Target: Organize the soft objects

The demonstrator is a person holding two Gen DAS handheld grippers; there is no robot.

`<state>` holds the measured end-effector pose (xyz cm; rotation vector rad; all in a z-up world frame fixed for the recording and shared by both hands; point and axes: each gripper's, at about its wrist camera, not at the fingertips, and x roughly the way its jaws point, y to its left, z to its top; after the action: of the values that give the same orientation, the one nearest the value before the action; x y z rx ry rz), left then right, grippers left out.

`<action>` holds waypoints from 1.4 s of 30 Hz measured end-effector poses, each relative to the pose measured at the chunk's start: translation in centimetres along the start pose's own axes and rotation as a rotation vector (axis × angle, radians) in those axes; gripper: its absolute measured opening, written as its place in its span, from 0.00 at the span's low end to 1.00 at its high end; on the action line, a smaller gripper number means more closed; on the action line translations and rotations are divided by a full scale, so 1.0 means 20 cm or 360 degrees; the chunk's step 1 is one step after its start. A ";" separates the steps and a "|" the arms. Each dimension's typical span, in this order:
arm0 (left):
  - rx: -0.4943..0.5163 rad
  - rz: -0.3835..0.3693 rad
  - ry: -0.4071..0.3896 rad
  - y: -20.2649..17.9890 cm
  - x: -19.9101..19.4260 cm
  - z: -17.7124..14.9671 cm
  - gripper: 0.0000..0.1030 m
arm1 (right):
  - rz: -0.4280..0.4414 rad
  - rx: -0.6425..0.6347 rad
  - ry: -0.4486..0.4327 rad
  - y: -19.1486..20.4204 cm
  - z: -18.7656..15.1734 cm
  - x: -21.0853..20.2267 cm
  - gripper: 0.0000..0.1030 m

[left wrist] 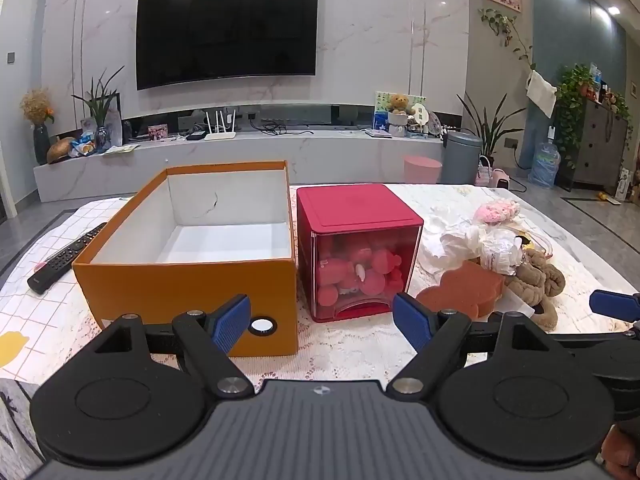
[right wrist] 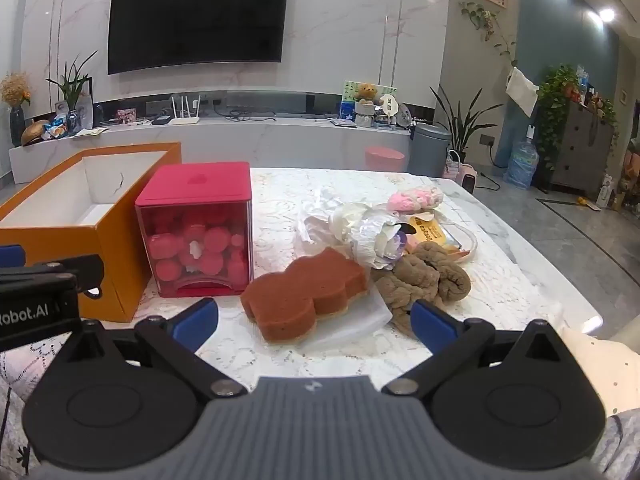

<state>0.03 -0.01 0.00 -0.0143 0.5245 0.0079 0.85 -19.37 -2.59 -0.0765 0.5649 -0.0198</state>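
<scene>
Item: soft pile, beside your open orange box (left wrist: 188, 280), which holds nothing. Your left gripper (left wrist: 322, 322) and right gripper (right wrist: 314, 322) both spread, holding nothing. Risk: brown sponge (right wrist: 304, 294) overlaps the tan cloth (right wrist: 428, 280); a careless pinch drags both.

I'm looking into a home living room. Straight ahead of my left gripper (left wrist: 322, 322), a big dark TV (left wrist: 227, 32) hangs on a marble wall above a long low shelf (left wrist: 240, 156) with a router (left wrist: 221, 128), potted plants and a teddy bear (left wrist: 399, 103). A remote (left wrist: 66, 256) lies on the table (left wrist: 352, 352) to its left.
</scene>
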 end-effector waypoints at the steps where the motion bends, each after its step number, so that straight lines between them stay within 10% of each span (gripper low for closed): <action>1: -0.0003 -0.0003 0.0011 0.00 0.00 0.00 0.92 | 0.0002 0.0004 -0.0001 0.00 0.00 0.00 0.97; 42: -0.0007 0.0095 0.0040 -0.03 0.02 0.00 0.92 | -0.0013 -0.0018 0.0010 0.02 -0.02 0.00 0.97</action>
<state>0.41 -0.54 -0.32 -0.0030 0.5499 0.0672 0.67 -19.02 -2.90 -0.0898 0.5708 -0.0247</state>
